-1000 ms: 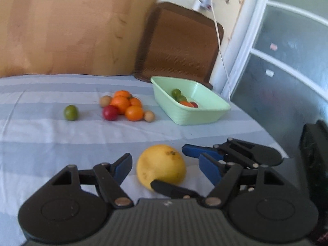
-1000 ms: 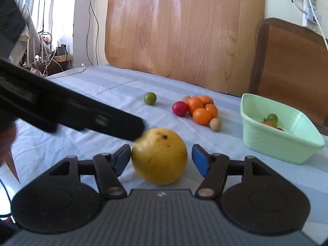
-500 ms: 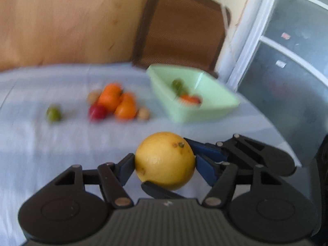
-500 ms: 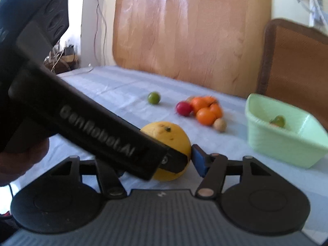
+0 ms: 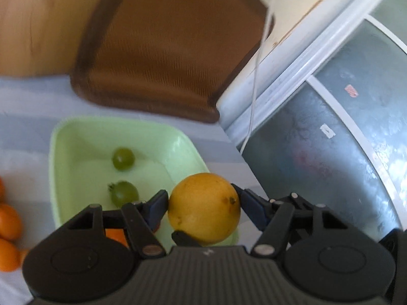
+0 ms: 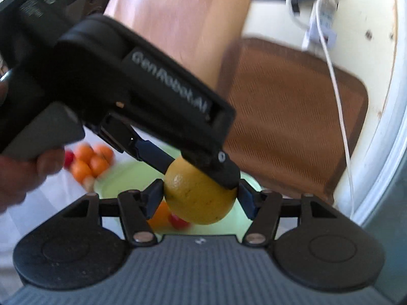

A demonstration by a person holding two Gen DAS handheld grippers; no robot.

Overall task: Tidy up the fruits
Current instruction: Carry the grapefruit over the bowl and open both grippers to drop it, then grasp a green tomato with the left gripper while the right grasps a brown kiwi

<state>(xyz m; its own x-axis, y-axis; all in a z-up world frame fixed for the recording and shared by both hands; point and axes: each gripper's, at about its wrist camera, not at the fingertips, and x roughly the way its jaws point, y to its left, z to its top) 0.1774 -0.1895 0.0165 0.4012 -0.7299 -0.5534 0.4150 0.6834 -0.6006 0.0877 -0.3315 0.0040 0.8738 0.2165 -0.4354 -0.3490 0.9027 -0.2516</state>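
Over the bin: the citrus [image 5: 204, 208] hangs above the near right corner of the green bin [image 5: 58, 152], clear of the striped worktop [image 5: 15, 132].
Left gripper [image 5: 204, 207]: jaws pinch the citrus from its two sides, blue pads flat on the rind.
Right gripper [image 6: 199, 198]: jaws likewise close on the citrus [image 6: 198, 195]; seen from this side, the left gripper's upper finger crosses over the fruit's top.
Grip: two-handed, the two pairs of jaws set crosswise around one fruit.
Bin contents: two green fruits [image 5: 124, 158] lie toward the far side; an orange one [image 6: 159, 214] and a red one [image 6: 179, 221] lie near the front wall, under the citrus.
Loose fruit: oranges [image 5: 9, 221] sit on the worktop just left of the bin, still to be sorted.
Step in hand: judged to be the lowering of the citrus into the bin.
Doing it well: carry the fruit further inward, toward the bare floor mid-bin, so it neither catches the rim nor lands on the small fruits; lower until it nearly rests; open both pairs of jaws together, since one alone would likely tip or roll it; then draw the grippers apart and up.
Risk: a high drop may bruise the fruit beneath or bounce the citrus out.
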